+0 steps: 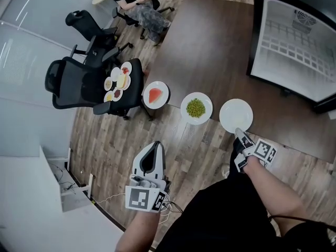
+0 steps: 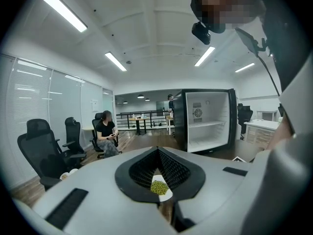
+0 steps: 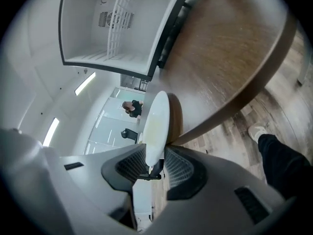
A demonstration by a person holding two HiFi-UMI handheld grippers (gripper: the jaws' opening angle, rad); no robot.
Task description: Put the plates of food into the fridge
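Plates of food (image 1: 196,108) line the near edge of the counter (image 1: 210,46) at mid-frame for easy reach, the rightmost white plate (image 1: 236,114) with its rim loose between the half-parted jaws of the right claw (image 1: 240,134), while the left claw (image 1: 156,147) hangs closed.

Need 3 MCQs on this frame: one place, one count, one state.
1. The white plate sits:
A) in a sink
B) at the table edge, right of the peas plate
C) on a stove

2. Plates on the table:
A) two
B) three
C) five

3. The fridge is:
A) shut
B) open
C) lying on its side

Key:
1 B, the head view shows it beside the peas.
2 B, the red-food plate, peas plate and white plate.
3 B, its bare shelves show.
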